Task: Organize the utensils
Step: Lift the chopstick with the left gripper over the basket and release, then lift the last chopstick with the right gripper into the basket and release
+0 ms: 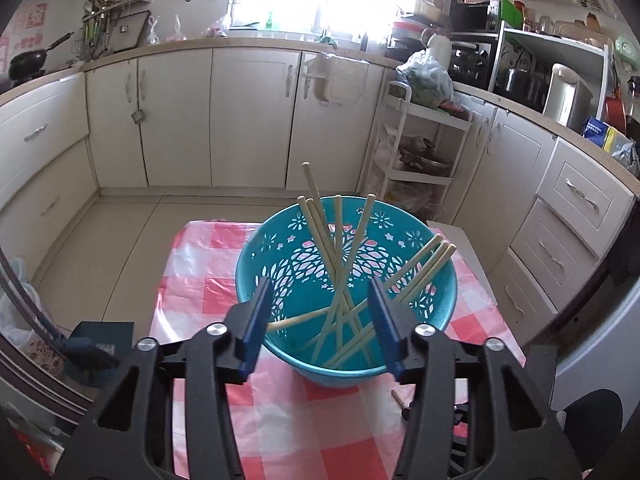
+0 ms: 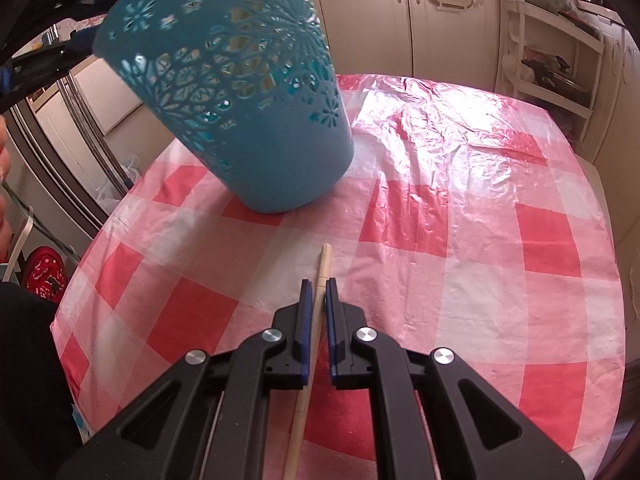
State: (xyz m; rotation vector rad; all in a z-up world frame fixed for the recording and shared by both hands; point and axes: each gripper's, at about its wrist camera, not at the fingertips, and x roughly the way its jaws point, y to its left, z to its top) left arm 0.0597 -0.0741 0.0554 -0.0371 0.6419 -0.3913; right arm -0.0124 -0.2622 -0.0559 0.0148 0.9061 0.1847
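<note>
Chopstick in grip: one pale wooden chopstick (image 2: pixel 320 304) runs lengthwise between the blue pads of the right gripper (image 2: pixel 319 284), its tip poking out ahead over the tablecloth, near the basket's base.
Right gripper: pads pressed in on the chopstick.
Basket: a teal plastic basket (image 1: pixel 436 296) with flower-shaped cut-outs stands on the table; in the right wrist view it leans across the upper left.
Chopsticks in basket: about eight, as far as the crossing sticks (image 1: pixel 334 256) can be counted; they lean against the far wall and the right wall, ends above the rim.
Left gripper: the left gripper (image 1: pixel 320 284) hovers at the basket's near rim, fingers spread wide, nothing between them.
Surface: a red-and-white checked plastic tablecloth (image 2: pixel 460 216), wrinkled and shiny at the far side.
Room: a kitchen with cream cabinets (image 1: pixel 252 116) below a countertop, a white tiered rack (image 1: pixel 416 148) at the corner, a black wok (image 1: pixel 28 62) at left, a bright window.
Writing: a blue and yellow package (image 1: pixel 604 134) on the right counter bears print too small to read.
</note>
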